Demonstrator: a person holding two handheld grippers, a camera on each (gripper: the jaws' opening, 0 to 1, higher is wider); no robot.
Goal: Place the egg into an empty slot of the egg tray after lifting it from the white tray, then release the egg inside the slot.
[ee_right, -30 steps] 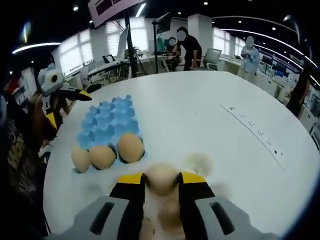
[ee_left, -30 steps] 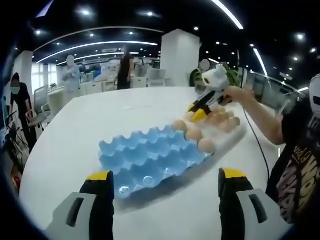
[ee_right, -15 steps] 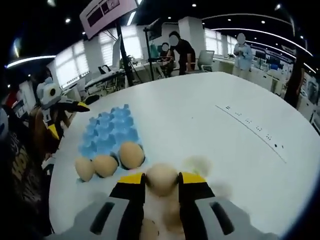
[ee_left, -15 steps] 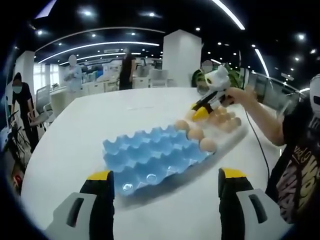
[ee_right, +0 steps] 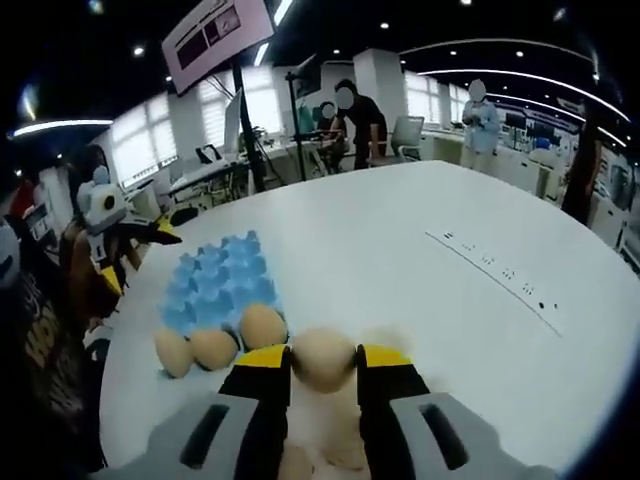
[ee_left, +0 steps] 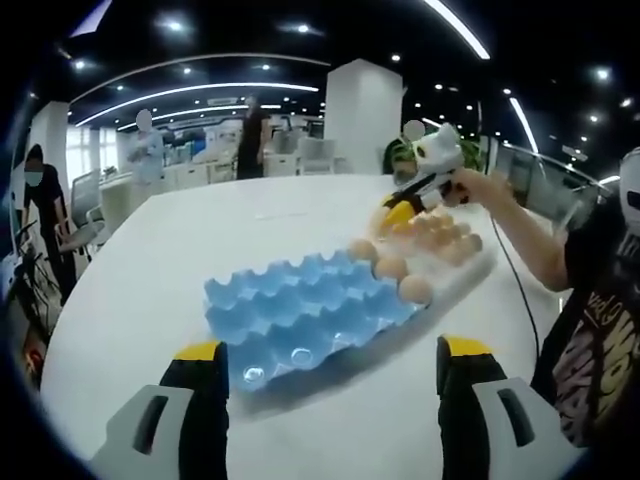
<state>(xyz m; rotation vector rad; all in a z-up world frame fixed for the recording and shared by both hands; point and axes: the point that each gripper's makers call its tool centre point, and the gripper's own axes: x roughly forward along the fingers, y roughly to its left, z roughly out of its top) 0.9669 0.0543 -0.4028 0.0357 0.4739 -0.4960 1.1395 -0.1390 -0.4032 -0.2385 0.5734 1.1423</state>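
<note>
My right gripper [ee_right: 323,364] is shut on a tan egg [ee_right: 323,358], held above the white tray, whose other eggs [ee_right: 345,440] blur below the jaws. The blue egg tray [ee_right: 218,288] lies to the left, with three eggs [ee_right: 262,326] in its near row. In the left gripper view the blue egg tray [ee_left: 300,315] lies ahead on the table with three eggs [ee_left: 391,268] along its right edge. Beyond it the white tray [ee_left: 450,250] holds several eggs, and the right gripper [ee_left: 397,215] hangs above it with an egg. My left gripper [ee_left: 330,375] stands open, nothing between its jaws.
The white round table [ee_right: 420,260] has free room to the right of the egg tray. A person's arm [ee_left: 515,235] reaches in from the right of the left gripper view. People, desks and chairs stand behind the table.
My right gripper has risen with the egg, away from the white tray. The left gripper has stayed nearly still.
</note>
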